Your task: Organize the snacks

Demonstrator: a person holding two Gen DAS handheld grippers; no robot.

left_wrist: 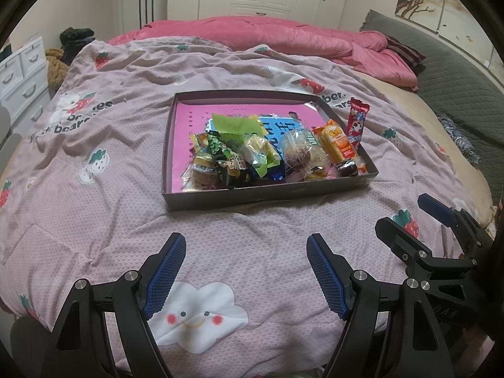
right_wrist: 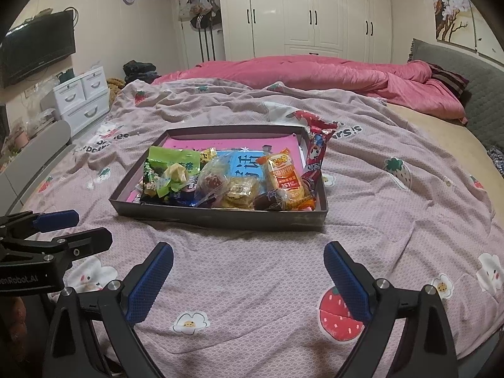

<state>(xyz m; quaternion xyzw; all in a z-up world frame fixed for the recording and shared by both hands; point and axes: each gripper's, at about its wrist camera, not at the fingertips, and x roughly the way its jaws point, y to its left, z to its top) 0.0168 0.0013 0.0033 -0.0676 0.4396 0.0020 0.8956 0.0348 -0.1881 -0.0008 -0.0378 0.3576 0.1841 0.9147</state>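
Across the bed (right_wrist: 252, 283), below white wardrobes (right_wrist: 315, 15), your shallow box (right_wrist: 220, 217) of snacks (right_wrist: 226, 179) rests on the strawberry quilt. Near you, the left claw (left_wrist: 244, 271) and right claw (right_wrist: 249, 278) gape wide, empty, touching nothing.

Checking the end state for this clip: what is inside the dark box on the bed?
The dark box holds a heap of wrapped snacks, including an orange packet, lying on a pink printed sheet. A red packet leans over its right wall. What lies beneath the heap is covered.
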